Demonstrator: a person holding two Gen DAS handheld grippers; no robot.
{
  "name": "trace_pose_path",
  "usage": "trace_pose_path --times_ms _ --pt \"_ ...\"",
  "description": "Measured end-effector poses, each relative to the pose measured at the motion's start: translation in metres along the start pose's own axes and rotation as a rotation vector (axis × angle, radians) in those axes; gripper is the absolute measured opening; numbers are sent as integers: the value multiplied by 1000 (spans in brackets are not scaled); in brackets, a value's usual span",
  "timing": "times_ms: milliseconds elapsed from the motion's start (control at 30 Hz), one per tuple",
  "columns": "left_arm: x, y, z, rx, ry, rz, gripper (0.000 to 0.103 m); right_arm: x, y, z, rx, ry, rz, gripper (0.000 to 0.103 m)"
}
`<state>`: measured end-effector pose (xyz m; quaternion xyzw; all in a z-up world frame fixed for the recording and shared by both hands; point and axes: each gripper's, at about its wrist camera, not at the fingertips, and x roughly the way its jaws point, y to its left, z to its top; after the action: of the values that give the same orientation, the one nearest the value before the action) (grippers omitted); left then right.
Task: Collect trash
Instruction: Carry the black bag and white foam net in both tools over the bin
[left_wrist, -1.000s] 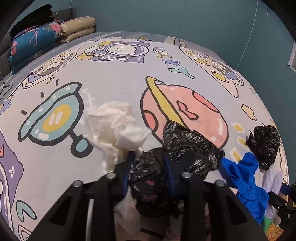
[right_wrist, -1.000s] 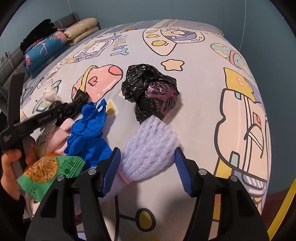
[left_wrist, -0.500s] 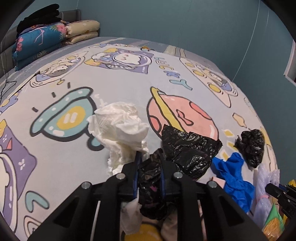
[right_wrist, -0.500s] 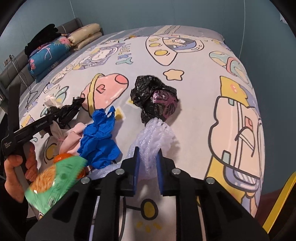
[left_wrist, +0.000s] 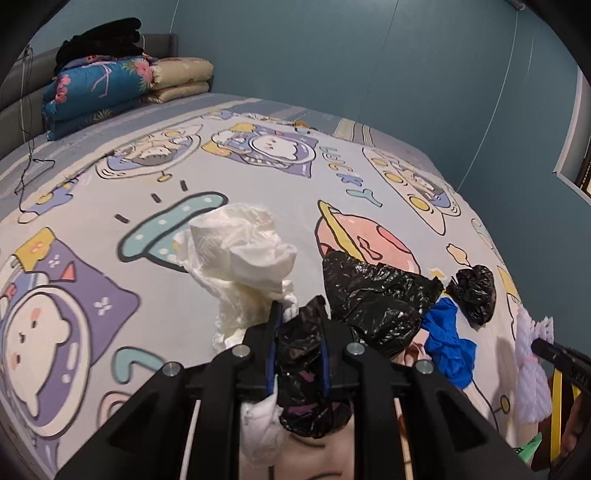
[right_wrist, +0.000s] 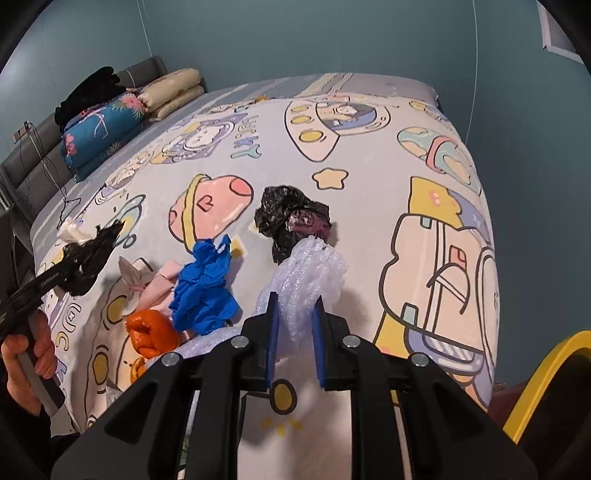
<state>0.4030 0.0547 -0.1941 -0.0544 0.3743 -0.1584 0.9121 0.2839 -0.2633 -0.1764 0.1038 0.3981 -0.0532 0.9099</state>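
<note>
Both grippers have risen off the cartoon bedsheet (left_wrist: 110, 177): left gripper (left_wrist: 298, 332) pinching black plastic bag (left_wrist: 373, 299) and tissue (left_wrist: 240, 254), right gripper (right_wrist: 294, 314) clamping white foam netting (right_wrist: 310, 269).

Between the left fingers (left_wrist: 275, 347) we see a crinkled, glossy black plastic bag (left_wrist: 306, 373) and soft matt white tissue paper (left_wrist: 243, 258); between the right fingers (right_wrist: 271, 345), translucent white foam netting (right_wrist: 306, 280), perhaps bubble wrap.

Dim, even indoor light, cool teal cast. Soft, faint shadows on the bed (left_wrist: 110, 155). Heavy fisheye bending and black vignette at corners. Mostly sharp; slight glare on crinkled black plastic (left_wrist: 373, 295).
</note>
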Motion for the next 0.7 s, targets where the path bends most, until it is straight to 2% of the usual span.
trace_pose_path --times_ms 467,700 --pt "-87 23 -6 -21 -112 8 16 -47 16 2 -40 -97 54 15" --pt "-123 7 -6 4 -149 0 16 -75 10 3 -44 -150 61 15"
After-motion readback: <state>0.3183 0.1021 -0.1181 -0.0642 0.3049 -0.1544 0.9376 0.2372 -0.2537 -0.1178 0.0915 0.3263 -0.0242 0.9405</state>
